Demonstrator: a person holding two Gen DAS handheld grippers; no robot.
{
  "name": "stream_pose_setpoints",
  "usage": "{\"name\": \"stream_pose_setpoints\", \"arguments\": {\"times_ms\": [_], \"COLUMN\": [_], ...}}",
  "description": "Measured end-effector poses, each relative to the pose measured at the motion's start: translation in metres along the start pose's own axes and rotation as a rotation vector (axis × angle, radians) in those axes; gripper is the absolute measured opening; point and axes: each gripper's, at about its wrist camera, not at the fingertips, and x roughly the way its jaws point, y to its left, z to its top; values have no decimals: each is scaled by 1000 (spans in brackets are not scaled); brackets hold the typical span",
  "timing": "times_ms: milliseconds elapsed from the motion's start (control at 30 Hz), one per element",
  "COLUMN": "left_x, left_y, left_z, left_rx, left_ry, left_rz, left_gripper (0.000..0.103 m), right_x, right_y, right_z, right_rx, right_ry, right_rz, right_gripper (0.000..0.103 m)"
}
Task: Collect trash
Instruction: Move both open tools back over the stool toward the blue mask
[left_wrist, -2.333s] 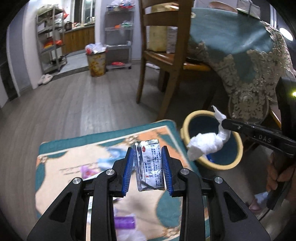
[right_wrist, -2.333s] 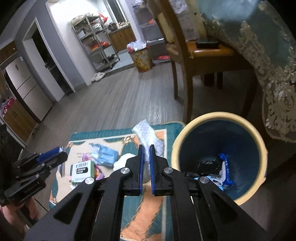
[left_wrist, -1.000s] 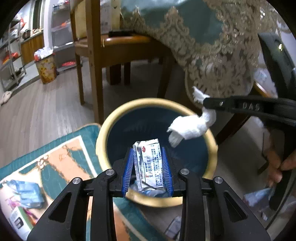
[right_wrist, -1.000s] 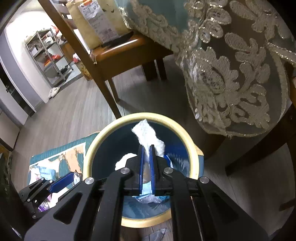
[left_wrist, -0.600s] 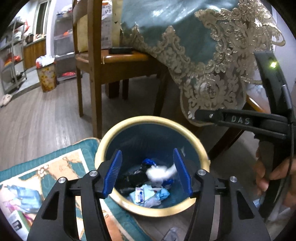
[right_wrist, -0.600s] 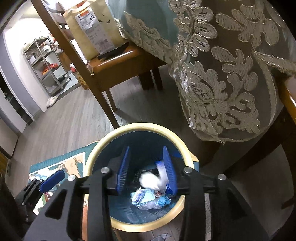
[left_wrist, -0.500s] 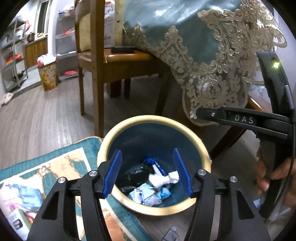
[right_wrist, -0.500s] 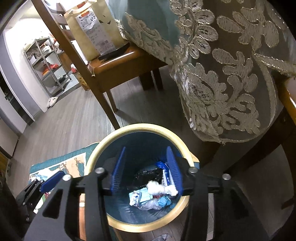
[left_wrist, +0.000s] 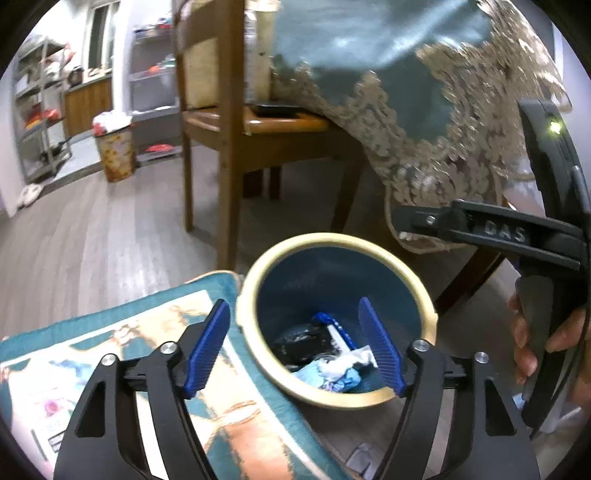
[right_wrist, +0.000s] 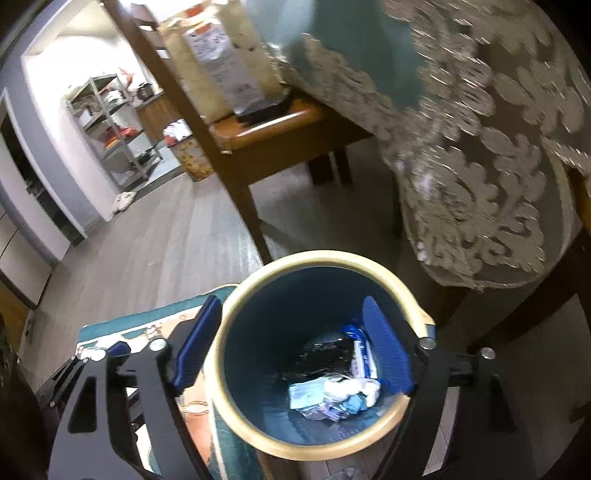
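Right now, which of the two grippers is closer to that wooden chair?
Left. The left gripper hangs over the bin's chair-side rim; the right gripper reaches in from the far side, by the lace tablecloth. The wooden chair stands behind.

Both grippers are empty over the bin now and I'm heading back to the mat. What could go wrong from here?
1. The left gripper and the right gripper, jaws still opening, hang close above the cream rim of the trash bin; a low sideways swing might clip the rim and tip it.
2. The two grippers sit close together, so they could knock each other when turning away.
3. The lace tablecloth hangs right behind the bin and may snag a raised finger.
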Motion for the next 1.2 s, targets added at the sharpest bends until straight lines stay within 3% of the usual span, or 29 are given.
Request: {"name": "stream_pose_setpoints", "arguments": {"times_ms": [100,233,633,800,1200], "left_x": [-11,-25,-73,-97,-148], "left_y": [13,25,70,96,165], "left_z": [1,-3,-22,-31,-65], "left_rx": [-27,-11,0,-56,-115], "left_ry": [-9,-19,-17,-19,-21], "left_rz": [25,70,173,226,330], "left_gripper": [82,89,90,90,91], "right_x": [-3,-4,2,4,26], "right_y": [10,20,38,63,138], "right_z": [0,-1,-4,-8,-29], "right_rx": [-12,-34,21,78,-49], "right_ry": [-18,-27,8,33,89], "right_rz": [22,20,33,109,125], "right_gripper": [96,97,97,97,97]}}
